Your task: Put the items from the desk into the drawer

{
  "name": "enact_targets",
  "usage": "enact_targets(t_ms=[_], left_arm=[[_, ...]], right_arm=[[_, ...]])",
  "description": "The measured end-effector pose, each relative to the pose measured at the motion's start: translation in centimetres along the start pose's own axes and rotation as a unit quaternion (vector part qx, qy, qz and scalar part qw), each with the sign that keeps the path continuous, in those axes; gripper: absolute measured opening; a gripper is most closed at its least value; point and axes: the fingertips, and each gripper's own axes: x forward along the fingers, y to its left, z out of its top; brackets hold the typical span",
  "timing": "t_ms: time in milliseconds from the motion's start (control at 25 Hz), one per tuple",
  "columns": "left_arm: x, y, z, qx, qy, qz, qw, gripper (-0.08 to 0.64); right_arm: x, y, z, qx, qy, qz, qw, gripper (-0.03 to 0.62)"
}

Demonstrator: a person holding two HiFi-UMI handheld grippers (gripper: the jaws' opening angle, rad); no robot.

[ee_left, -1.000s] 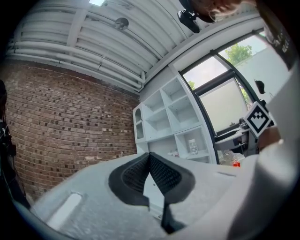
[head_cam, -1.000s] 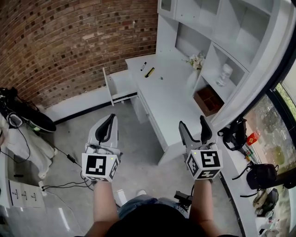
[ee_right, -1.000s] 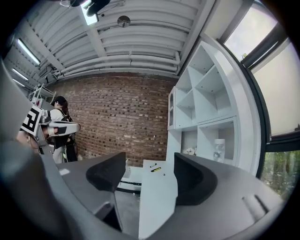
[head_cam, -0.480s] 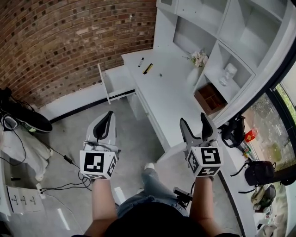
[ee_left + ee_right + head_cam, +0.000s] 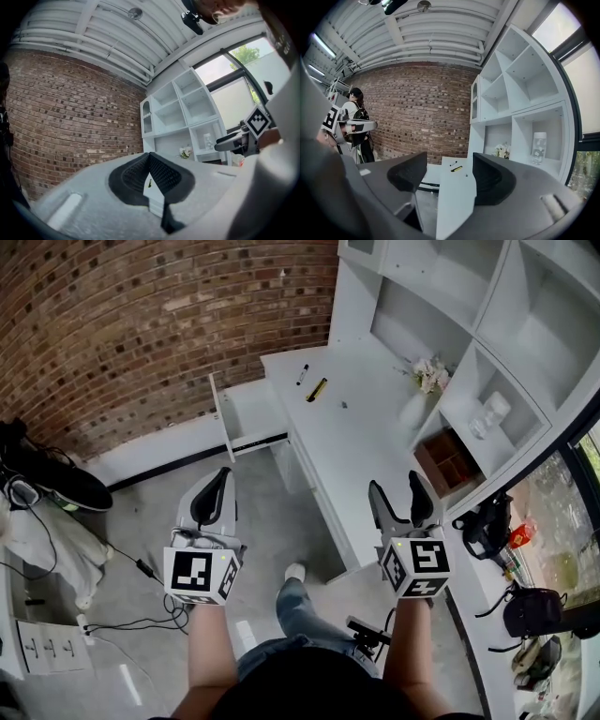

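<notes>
**Desk items well ahead of both grippers; nothing yet in hand**

The desk items are found at the far end of the white desk (image 5: 375, 460): a black marker (image 5: 302, 374), a yellow pen-like item (image 5: 317, 390) just beside it, and a small dark object (image 5: 344, 406) a little nearer. What the small object is cannot be made out. The drawer (image 5: 246, 414) is seen pulled open at the desk's left side, close by the three items and with nothing visible in it.

The left gripper (image 5: 221, 479) is held over the floor, left of the desk. Its jaws are closed tip to tip and nothing is held. The right gripper (image 5: 394, 486) is held above the desk's near end. Its jaws stand wide apart, have just been closing a little, and nothing lies between them.

In the right gripper view the marker (image 5: 453, 163) and the yellow item (image 5: 456, 168) are framed in the gap between the jaws, straight ahead and well apart from them. Both items lie slantwise across the desk top, with their long axes roughly parallel.

The approach is judged to be the step in hand. The right gripper is judged the better placed, being in line with the desk's length and already open. The long items are best taken across their width. The left gripper, on the drawer's side, must be opened before any pick.
</notes>
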Motion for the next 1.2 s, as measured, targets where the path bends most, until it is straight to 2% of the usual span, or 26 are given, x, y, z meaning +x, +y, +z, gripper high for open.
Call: enact_targets(t_ms=[400,720,1040,1200], left_arm=[[11.8,5.8,-1.6,0.005,0.006,-0.02,0.9998,0.002],[21.4,8.7,-3.9,0.0,0.015,-0.042,0.999,0.002],[26.0,10.1,-6.3,-0.019,0.03,-0.05,0.9981,0.002],[27.5,9.8,-7.2,-0.016,0.04,-0.065,0.997,0.002]], right_arm=[[12.4,-1.7,1.1,0.012,0.0,-0.012,1.0,0.297],[21.1,-4.6,0.9,0.01,0.018,-0.033,0.999,0.291],[25.1,-5.9,-0.3,0.013,0.044,-0.04,0.998,0.289],[25.8,-6.8,-1.1,0.019,0.056,-0.054,0.997,0.288]])
